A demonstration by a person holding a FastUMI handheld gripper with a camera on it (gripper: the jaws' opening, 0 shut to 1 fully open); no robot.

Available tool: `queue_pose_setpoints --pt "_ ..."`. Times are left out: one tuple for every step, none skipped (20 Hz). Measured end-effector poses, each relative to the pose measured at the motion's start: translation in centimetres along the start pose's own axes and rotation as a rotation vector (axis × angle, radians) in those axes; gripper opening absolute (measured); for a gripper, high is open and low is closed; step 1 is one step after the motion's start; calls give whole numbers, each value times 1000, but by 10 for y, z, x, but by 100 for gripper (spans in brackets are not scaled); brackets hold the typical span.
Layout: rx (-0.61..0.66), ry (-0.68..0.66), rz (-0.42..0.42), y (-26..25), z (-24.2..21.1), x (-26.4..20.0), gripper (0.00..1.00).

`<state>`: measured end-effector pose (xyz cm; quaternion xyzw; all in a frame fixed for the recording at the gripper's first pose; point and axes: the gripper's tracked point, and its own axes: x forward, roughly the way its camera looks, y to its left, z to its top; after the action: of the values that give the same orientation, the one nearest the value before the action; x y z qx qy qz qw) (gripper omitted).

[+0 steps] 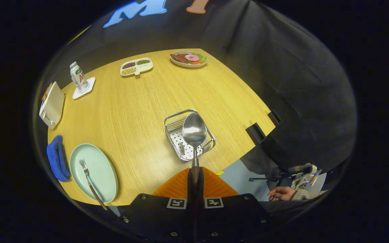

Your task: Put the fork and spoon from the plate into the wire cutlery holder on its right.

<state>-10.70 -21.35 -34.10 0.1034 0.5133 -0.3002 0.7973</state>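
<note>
The orange-fingered claw [195,177] grips the handle of a shiny steel spoon [194,132], bowl raised over the square wire cutlery holder [174,126] just ahead. Left of the fingers, a steel fork [89,180] lies on the oval pale-green plate [105,175] on the wooden worktop [140,101].

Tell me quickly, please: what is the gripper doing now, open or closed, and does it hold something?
Gripper: closed on the spoon handle, with the bowl over the wire cutlery holder.
Fork: not held, on the plate.
</note>
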Motion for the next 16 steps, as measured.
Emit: queue_pose_setpoints --pt "-3 22 11 1 -3 2 5" --pt "-6 48 20 1 -4 4 5" --pt "-7 72 31 2 -7 5 5" --pt "-6 84 40 2 -4 7 5" --pt "-5 101 49 2 -7 8 5" --pt "-6 120 58 2 -7 8 5" --pt "-11 124 71 1 -7 7 5" --pt "-17 125 77 0 -3 8 5" --pt "-28 139 77 -1 -7 7 5" --pt "-39 158 75 -2 -6 7 5" --pt "-48 163 77 -2 -6 8 5" --pt "-48 161 81 -1 -2 9 6" --pt "-44 163 91 -1 -2 9 8" --pt "-41 162 99 -1 1 9 8" --pt "-41 159 103 -1 0 9 8" --pt "-45 152 101 -1 4 9 8"
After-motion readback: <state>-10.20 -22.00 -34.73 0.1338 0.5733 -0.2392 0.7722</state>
